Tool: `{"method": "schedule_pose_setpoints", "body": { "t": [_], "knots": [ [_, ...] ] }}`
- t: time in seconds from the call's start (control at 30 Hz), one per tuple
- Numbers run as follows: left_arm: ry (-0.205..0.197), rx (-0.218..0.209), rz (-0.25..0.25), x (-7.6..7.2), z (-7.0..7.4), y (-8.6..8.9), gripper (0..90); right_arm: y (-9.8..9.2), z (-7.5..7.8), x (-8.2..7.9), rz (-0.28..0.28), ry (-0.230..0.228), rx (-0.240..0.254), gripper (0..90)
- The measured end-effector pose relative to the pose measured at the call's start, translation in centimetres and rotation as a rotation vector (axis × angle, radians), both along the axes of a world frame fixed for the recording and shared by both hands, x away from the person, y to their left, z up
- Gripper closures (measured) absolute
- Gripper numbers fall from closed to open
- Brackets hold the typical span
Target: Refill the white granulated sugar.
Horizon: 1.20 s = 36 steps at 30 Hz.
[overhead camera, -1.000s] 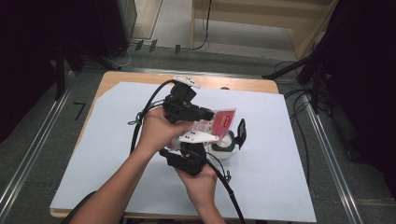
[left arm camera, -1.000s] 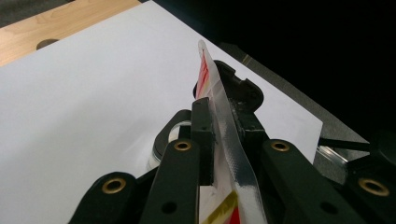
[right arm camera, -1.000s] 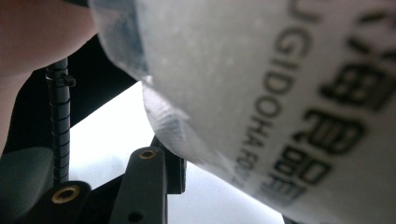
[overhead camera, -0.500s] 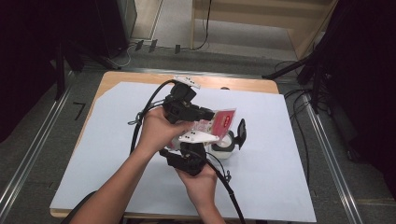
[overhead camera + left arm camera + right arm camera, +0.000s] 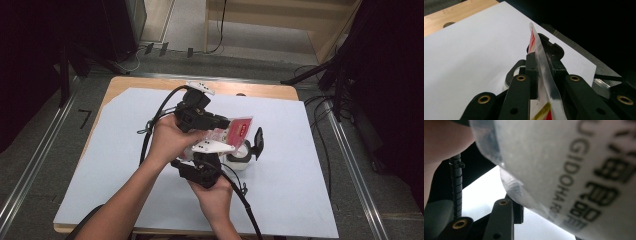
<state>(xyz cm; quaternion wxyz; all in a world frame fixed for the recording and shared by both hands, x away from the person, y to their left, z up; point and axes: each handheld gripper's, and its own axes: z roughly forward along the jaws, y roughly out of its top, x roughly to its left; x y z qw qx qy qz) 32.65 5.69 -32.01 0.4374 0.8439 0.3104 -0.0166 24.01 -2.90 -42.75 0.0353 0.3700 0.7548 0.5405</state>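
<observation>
A red and white plastic packet (image 5: 241, 128) is held up over the middle of the table with my left gripper (image 5: 225, 123) shut on its edge. In the left gripper view both black jaws of my left gripper (image 5: 541, 65) press flat on the packet (image 5: 534, 37). Just below it a white cup (image 5: 236, 160) stands on the sheet. My right gripper (image 5: 247, 149) reaches in from the near side and straddles the cup, one jaw against its right side. In the right gripper view the packet (image 5: 574, 170) looms close with printed lettering, above one of my fingers (image 5: 503, 216).
A white sheet (image 5: 125, 165) covers most of the wooden table (image 5: 125, 85). Black cables trail from both grippers toward the near edge. Metal rails and more cables run on the floor at both sides. A small hole (image 5: 449, 24) marks the bare wood.
</observation>
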Motion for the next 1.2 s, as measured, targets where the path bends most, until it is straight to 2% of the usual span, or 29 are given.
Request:
{"method": "schedule_pose_setpoints", "body": {
  "t": [0.33, 0.53, 0.63, 1.2],
  "knots": [
    [0.005, 0.016, -0.009, 0.19, 0.24, -0.36, 81.4, -0.11, 0.15, 0.13, -0.007, 0.02, 0.019, 64.3],
    [0.035, 0.014, -0.017, 0.82, 0.26, -0.41, 82.0, -0.06, 0.33, 0.25, -0.013, 0.011, 0.009, 64.0],
    [0.042, 0.027, -0.018, 0.87, 0.4, -0.48, 82.5, -0.04, 0.4, 0.19, -0.018, 0.006, 0.004, 63.6],
    [0.034, 0.021, -0.018, 0.68, 0.32, -0.39, 83.1, 0.04, 0.37, 0.03, -0.02, -0.002, -0.004, 64.2]
  ]
}}
